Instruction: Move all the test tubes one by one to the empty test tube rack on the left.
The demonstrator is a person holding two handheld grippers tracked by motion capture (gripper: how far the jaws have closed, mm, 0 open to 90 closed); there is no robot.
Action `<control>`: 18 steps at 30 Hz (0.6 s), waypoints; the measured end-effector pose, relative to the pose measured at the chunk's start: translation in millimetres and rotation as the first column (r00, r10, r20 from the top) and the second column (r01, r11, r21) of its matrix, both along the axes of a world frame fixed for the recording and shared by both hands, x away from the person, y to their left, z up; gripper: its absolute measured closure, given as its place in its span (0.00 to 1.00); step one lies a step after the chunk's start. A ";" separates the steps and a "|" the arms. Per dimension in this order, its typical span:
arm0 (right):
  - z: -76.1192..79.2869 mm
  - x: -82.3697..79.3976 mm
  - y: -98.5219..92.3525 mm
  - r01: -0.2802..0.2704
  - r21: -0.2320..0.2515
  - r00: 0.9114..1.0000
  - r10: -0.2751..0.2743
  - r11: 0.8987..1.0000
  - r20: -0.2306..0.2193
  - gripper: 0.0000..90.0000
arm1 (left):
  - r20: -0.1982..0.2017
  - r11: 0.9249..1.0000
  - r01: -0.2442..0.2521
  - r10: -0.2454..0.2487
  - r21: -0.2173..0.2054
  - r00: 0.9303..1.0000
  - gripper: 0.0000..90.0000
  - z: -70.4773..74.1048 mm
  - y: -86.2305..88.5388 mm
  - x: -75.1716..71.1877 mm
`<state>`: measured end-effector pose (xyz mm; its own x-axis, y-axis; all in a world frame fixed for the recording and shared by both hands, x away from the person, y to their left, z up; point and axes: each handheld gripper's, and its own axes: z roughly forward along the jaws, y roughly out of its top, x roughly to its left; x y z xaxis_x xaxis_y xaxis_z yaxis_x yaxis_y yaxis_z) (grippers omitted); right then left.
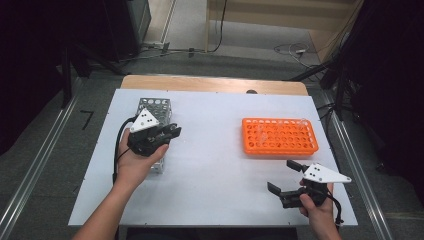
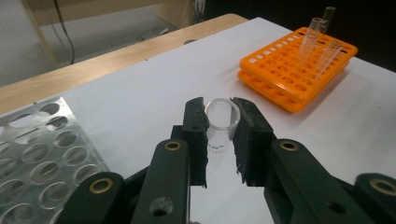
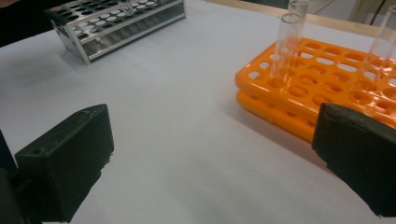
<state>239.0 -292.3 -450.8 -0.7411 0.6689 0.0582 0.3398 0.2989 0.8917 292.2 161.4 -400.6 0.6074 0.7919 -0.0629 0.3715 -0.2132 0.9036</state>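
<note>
My left gripper (image 2: 219,122) is shut on a clear glass test tube (image 2: 219,116), its open mouth pointing away between the black jaws. In the high view this gripper (image 1: 170,132) hovers over the near end of a metal tube rack (image 1: 155,107) at the table's left. An orange plastic rack (image 1: 280,136) lies right of centre and holds a few clear tubes (image 3: 285,42). My right gripper (image 1: 284,176) stands open near the front right edge, its jaws wide apart with nothing between them. The orange rack (image 3: 327,79) sits just beyond its right jaw.
The white table top (image 1: 215,165) spreads between the two racks. A wooden strip (image 1: 215,84) runs along the far edge. Cables (image 1: 295,50) lie on the floor beyond, and metal rails run along both sides of the table.
</note>
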 end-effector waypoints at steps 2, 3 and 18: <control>-1.5 -1.0 -5.7 0.011 -0.004 1.000 -0.011 1.000 -0.008 0.00 | -0.001 1.000 -0.011 0.011 -0.006 1.000 0.85 1.5 3.9 4.2; -2.3 -1.0 -8.3 0.015 -0.004 1.000 -0.015 1.000 -0.009 0.00 | 0.001 1.000 -0.017 0.017 -0.007 1.000 0.85 2.6 6.0 6.6; -4.6 1.0 -16.0 0.033 0.001 0.999 -0.033 0.999 -0.001 0.00 | 0.007 0.992 -0.124 0.124 -0.011 0.992 0.85 18.2 28.4 52.6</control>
